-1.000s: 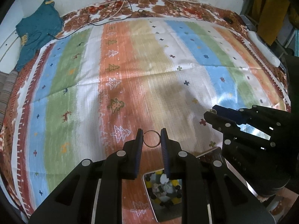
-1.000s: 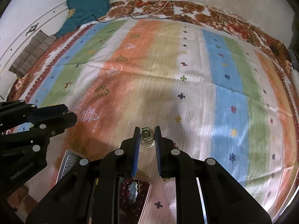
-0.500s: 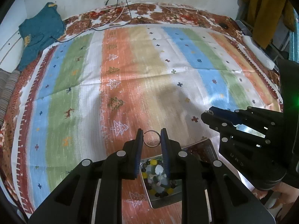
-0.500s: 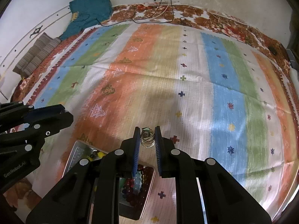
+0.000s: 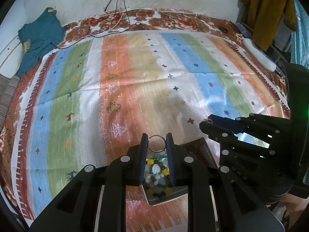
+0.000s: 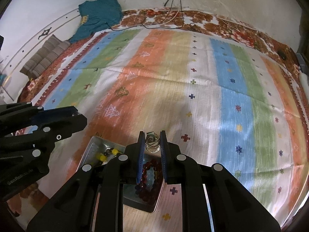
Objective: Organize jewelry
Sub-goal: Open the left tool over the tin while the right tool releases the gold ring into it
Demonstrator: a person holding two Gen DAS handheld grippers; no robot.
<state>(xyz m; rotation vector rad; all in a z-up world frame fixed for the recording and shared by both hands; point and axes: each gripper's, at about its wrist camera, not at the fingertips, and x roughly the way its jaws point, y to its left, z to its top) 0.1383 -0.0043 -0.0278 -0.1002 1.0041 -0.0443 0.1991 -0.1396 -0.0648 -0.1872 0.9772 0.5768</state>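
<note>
My left gripper (image 5: pixel 156 142) is shut on a thin metal ring (image 5: pixel 156 143), held above a metal tray (image 5: pixel 164 198) that holds a yellow, black and white bead bracelet (image 5: pixel 157 174). My right gripper (image 6: pixel 152 141) is shut on a silver ornate earring (image 6: pixel 152 143), held above a second metal tray (image 6: pixel 143 201) holding a dark red bead bracelet (image 6: pixel 149 179). The first tray (image 6: pixel 94 150) shows left of it. The right gripper (image 5: pixel 207 122) also shows in the left wrist view, the left gripper (image 6: pixel 77 116) in the right wrist view.
A striped multicoloured cloth (image 5: pixel 135 81) covers the bed. A teal garment (image 5: pixel 38 36) lies at the far left corner and cables (image 5: pixel 115 19) run across the far edge. A striped cushion (image 6: pixel 44 58) lies at the left. A white object (image 5: pixel 258 54) lies along the right edge.
Both grippers have risen and drawn back with their jewelry; the two trays with bracelets have come further into view beneath them. The grips have not changed.
</note>
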